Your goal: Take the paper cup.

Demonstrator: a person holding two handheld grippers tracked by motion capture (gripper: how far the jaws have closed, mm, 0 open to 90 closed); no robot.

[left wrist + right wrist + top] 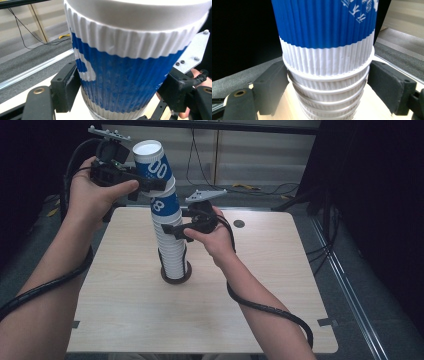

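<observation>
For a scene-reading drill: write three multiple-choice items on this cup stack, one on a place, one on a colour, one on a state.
1. Where does the stack of cups stand?
A. on the table
B. on the floor
C. on a shelf

2. What colour is the band on the top cup?
A. red
B. green
C. blue

3. How does the top cup sit?
A. tilted off the stack's line
B. lying on the table
C. crushed flat

Answers:
1 A, the high view shows its base on the wooden top.
2 C, blue under a white rim.
3 A, it leans left in the left gripper, while the right gripper flanks the stack below.
</observation>
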